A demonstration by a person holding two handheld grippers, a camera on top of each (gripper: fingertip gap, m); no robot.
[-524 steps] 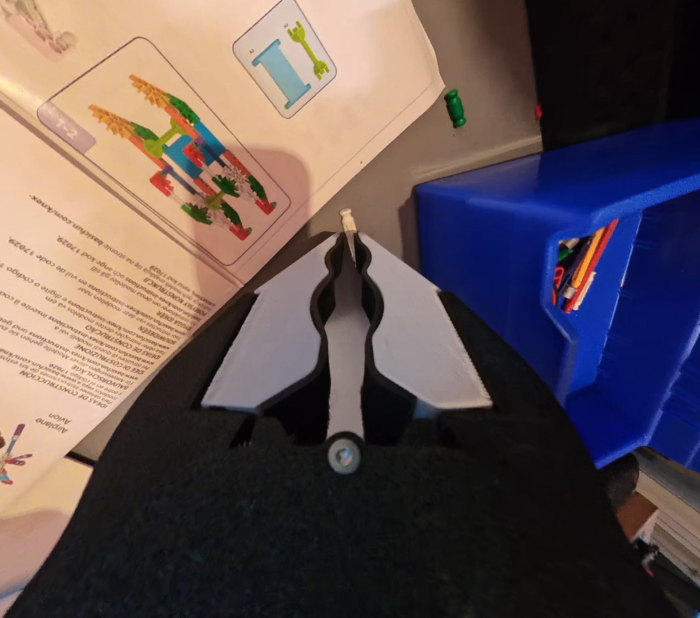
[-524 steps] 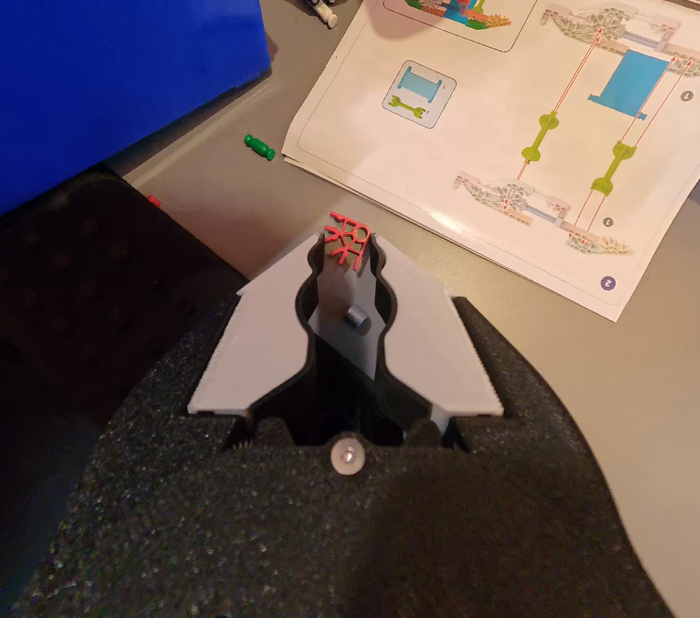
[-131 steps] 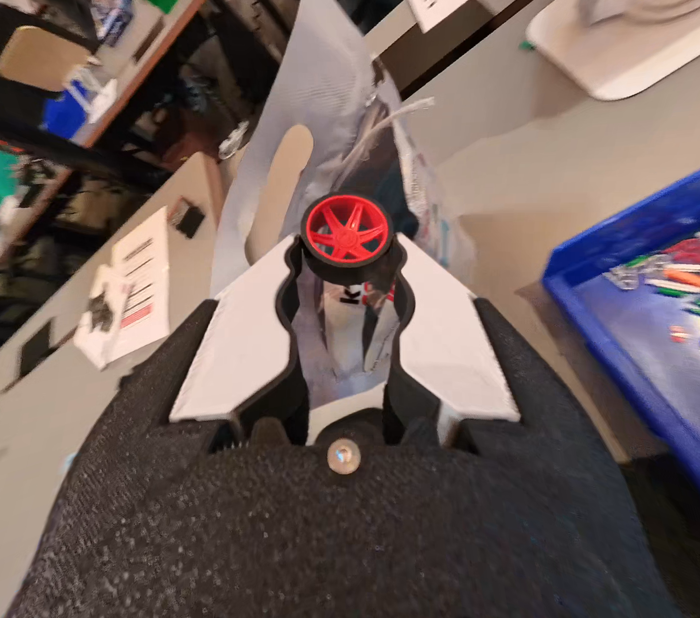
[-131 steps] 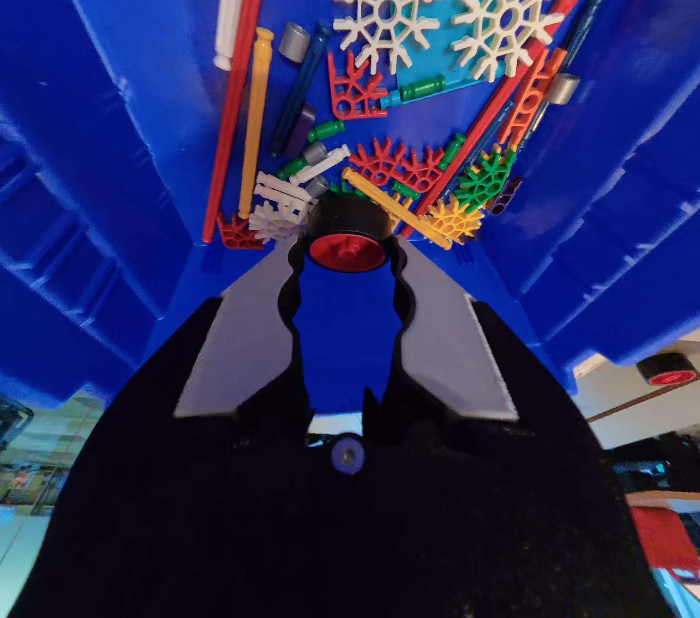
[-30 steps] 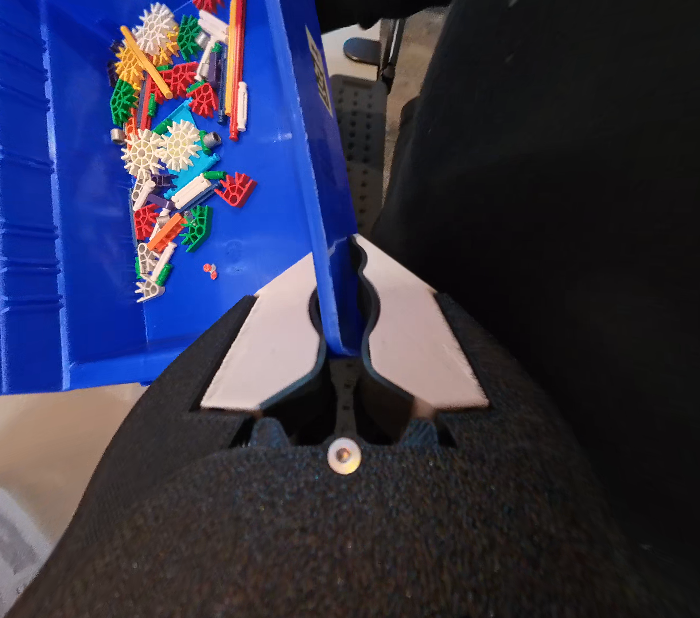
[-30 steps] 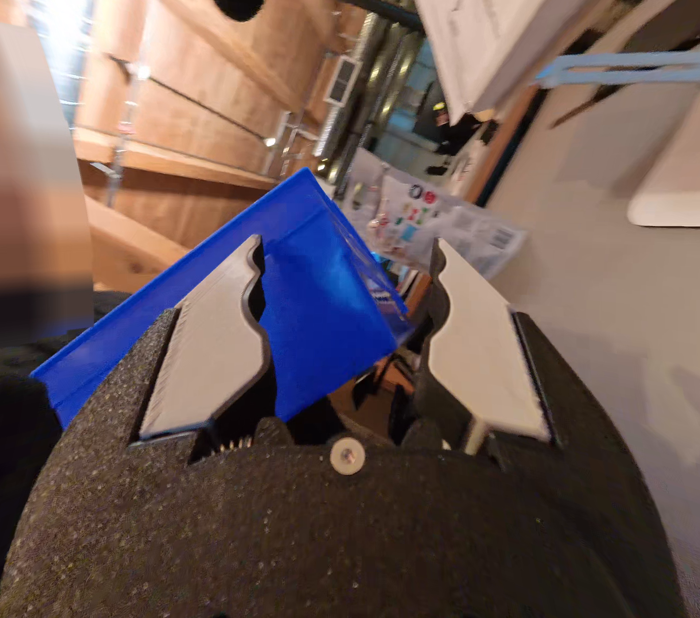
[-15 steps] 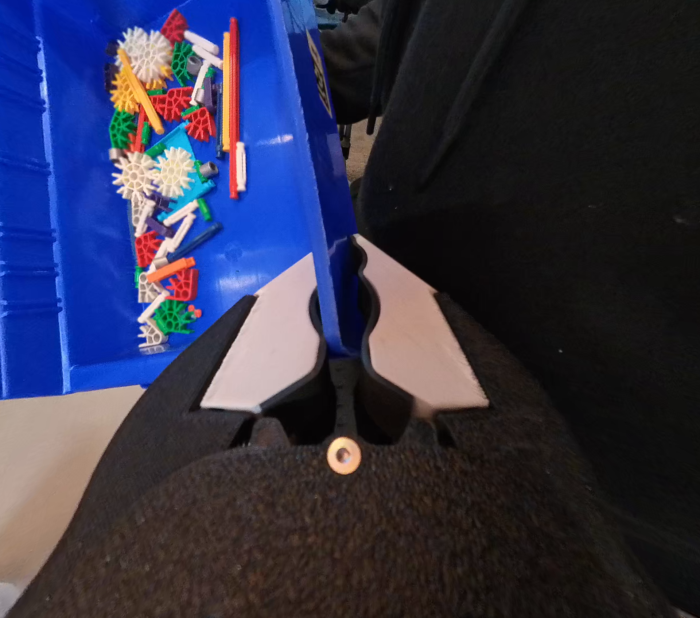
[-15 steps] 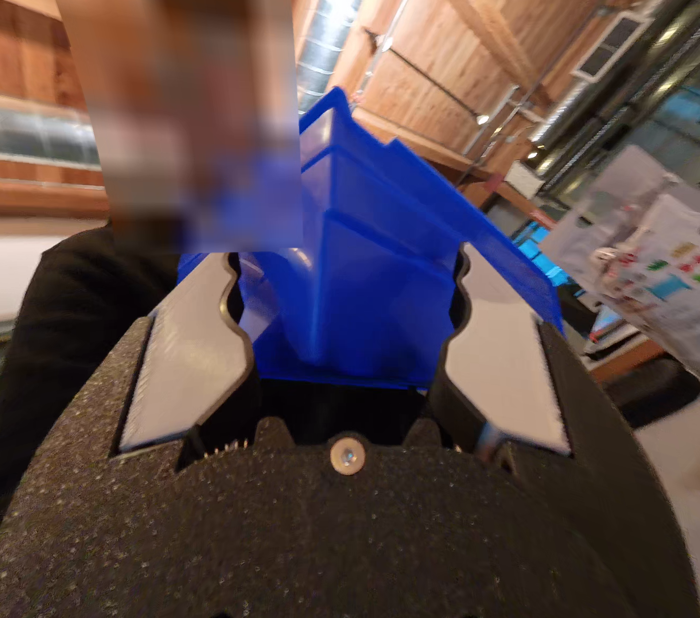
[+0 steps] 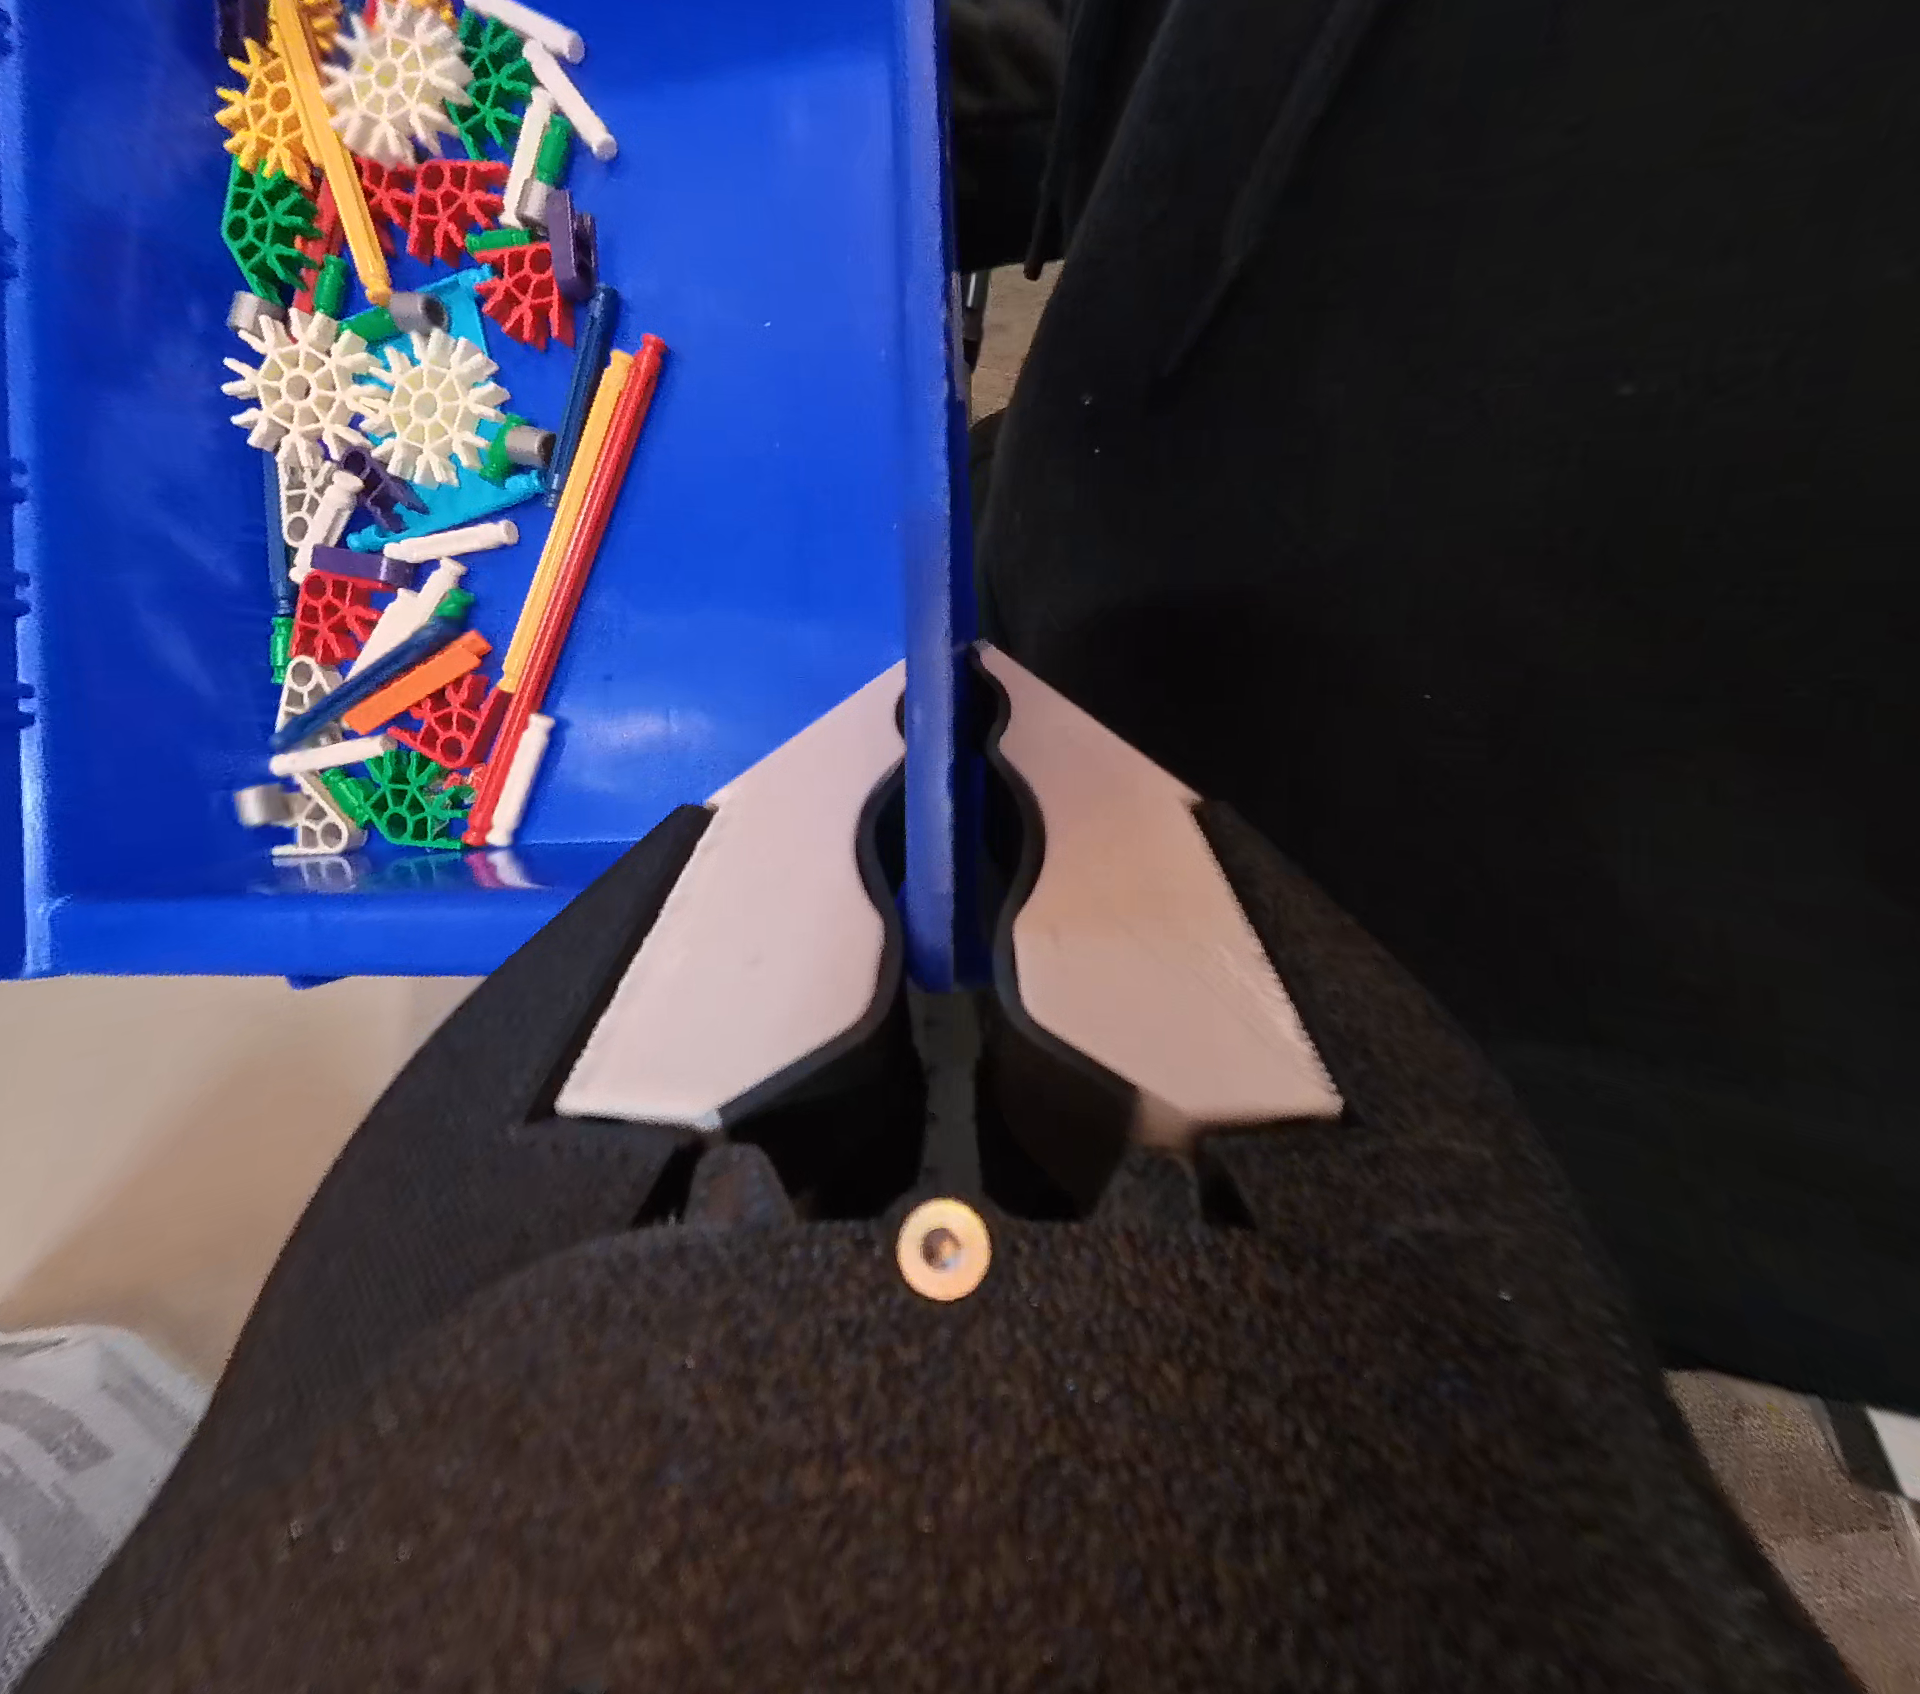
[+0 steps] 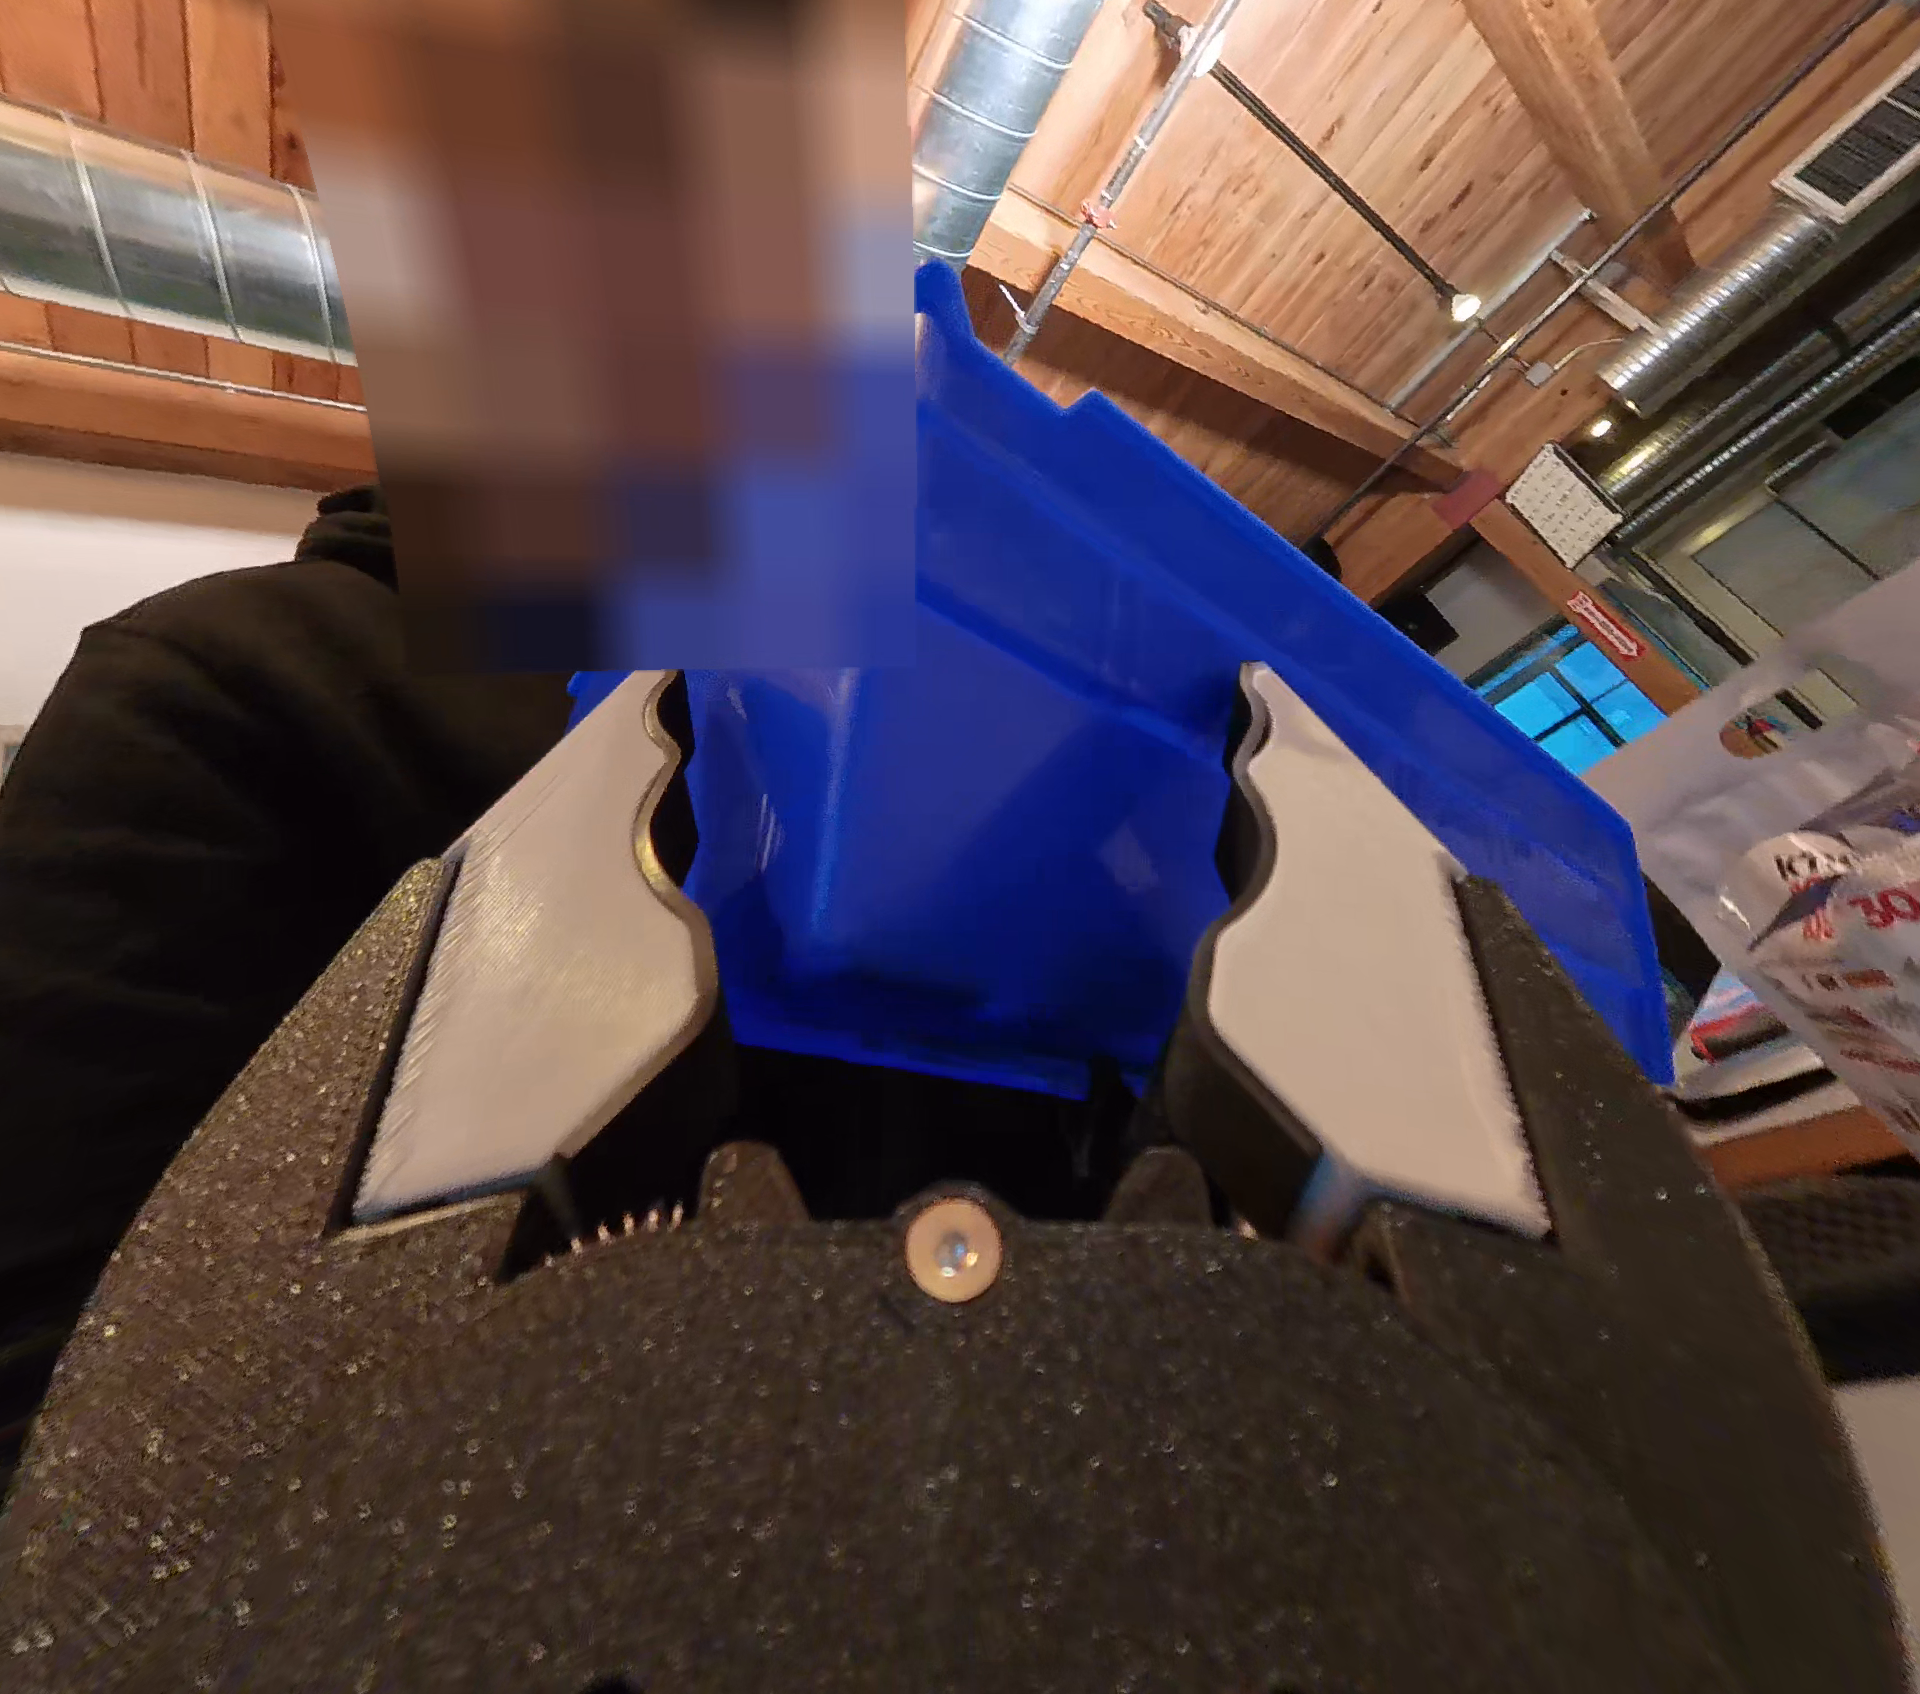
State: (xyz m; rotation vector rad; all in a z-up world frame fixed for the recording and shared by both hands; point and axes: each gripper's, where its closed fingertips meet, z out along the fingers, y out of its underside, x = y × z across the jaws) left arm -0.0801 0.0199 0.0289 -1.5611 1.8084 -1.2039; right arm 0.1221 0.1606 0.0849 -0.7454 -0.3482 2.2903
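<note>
My left gripper [image 9: 940, 657] is shut on the side wall of a blue plastic bin [image 9: 928, 397] and holds it tilted. Many small construction-toy pieces [image 9: 416, 397] lie inside: white, red, green and yellow toothed connectors and long red, yellow and blue rods. They are piled along the bin's floor down to its near end wall. My right gripper [image 10: 956, 688] is open, its fingers spread wide just under the bin's blue underside [image 10: 987, 865]. I cannot tell if the fingers touch it.
A person in a black garment [image 9: 1455, 501] fills the right of the left wrist view and stands behind the bin in the right wrist view [image 10: 208, 813]. A printed plastic bag [image 10: 1849, 896] lies at the right. A pale tabletop [image 9: 208, 1104] lies below the bin.
The bin has tipped further in my left gripper, and the pieces have slid down toward its near end wall. My right gripper has swung under the bin and stays open.
</note>
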